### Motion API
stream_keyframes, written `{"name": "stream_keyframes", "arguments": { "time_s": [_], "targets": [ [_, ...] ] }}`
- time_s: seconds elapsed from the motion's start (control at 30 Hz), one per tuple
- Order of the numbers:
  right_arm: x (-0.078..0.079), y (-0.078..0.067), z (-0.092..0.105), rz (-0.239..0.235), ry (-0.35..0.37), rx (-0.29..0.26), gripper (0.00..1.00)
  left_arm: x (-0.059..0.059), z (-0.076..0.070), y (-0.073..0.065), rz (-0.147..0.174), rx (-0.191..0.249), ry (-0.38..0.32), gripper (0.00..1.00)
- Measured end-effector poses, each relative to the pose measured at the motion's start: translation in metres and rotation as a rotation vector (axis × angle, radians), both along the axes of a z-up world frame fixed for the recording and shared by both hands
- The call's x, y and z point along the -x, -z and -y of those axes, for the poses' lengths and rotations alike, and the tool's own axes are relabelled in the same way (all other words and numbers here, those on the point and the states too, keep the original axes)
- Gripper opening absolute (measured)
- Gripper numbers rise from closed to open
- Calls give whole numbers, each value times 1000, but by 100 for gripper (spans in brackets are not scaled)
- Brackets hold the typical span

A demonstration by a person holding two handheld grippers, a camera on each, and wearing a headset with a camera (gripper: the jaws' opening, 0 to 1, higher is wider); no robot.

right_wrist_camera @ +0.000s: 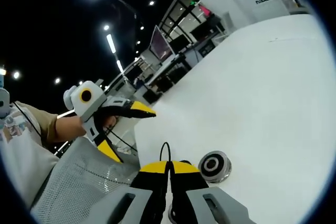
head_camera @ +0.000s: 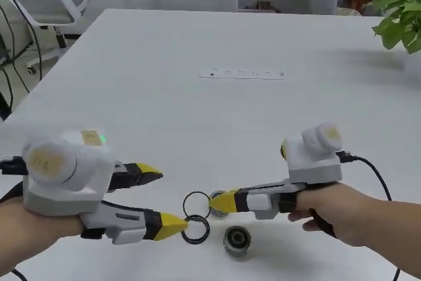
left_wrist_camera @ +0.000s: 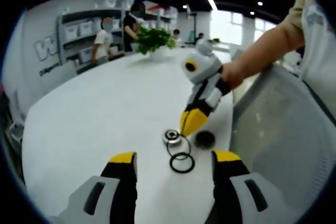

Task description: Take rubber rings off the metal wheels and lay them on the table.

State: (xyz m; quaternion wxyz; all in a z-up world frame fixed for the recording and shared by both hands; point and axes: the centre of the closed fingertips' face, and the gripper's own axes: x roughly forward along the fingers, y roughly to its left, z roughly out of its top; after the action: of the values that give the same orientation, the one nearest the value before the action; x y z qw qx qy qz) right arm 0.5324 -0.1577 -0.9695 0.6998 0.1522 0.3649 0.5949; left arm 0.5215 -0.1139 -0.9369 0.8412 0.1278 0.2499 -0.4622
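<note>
Left hand-held gripper [head_camera: 171, 200] sits just beside rubber ring [head_camera: 208, 229].

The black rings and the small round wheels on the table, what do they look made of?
The black rings are thin and matte with no glare, so probably rubber. The wheels have silvery rims with bright glints, likely metal; the dark centre could be rubber or plastic, too small to tell.
</note>
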Motion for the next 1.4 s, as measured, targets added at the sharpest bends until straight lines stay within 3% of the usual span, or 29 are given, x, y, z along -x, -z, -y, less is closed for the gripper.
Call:
{"name": "stream_keyframes", "arguments": {
  "time_s": [0.33,0.73,1.0,1.4],
  "targets": [
    [10,12,-7,-12,-35,49,0,6,-14,1,-7,5,-43,61],
    [10,30,-5,-2,-24,136,0,10,-21,4,-12,8,-63,63],
    [6,32,-2,26,-9,154,0,10,-23,5,-14,4,-68,63],
    [7,28,-2,52,-20,154,13,11,-22,5,-16,0,-65,63]
  ]
}}
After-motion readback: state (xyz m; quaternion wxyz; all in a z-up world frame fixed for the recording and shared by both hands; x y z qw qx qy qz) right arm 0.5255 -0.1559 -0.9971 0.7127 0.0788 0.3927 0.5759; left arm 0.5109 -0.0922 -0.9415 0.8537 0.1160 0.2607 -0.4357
